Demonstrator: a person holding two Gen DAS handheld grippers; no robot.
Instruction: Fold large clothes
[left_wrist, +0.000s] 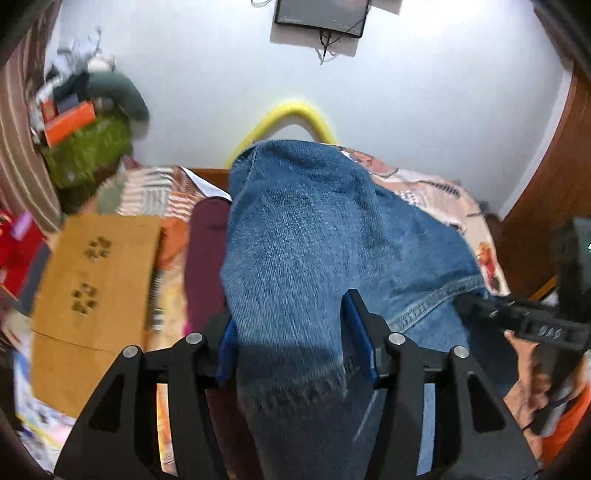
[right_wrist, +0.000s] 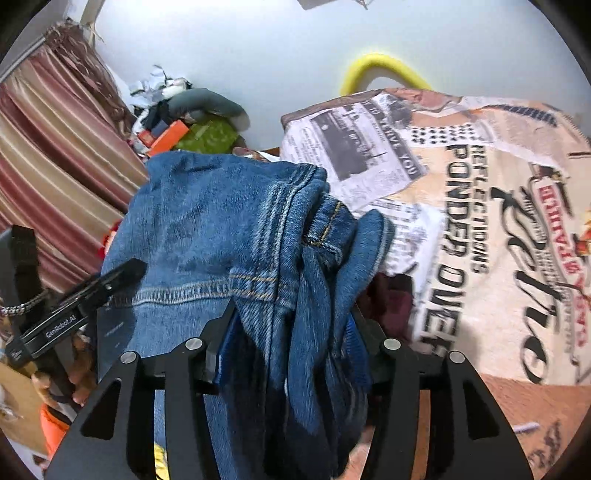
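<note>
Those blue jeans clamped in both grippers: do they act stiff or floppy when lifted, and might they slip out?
The jeans look floppy: they drape and bunch in folds between the right gripper fingers. Probably fairly heavy for cloth, judging by the thick seams. Slipping seems unlikely, since the left gripper also pinches a wide bundle of rough denim.

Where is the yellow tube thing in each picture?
Left wrist view: the yellow tube arches against the white wall, top middle, just above the jeans.
Right wrist view: the tube sits top right of middle, behind the printed blanket.
Shared landmark: the green bundle at left.
</note>
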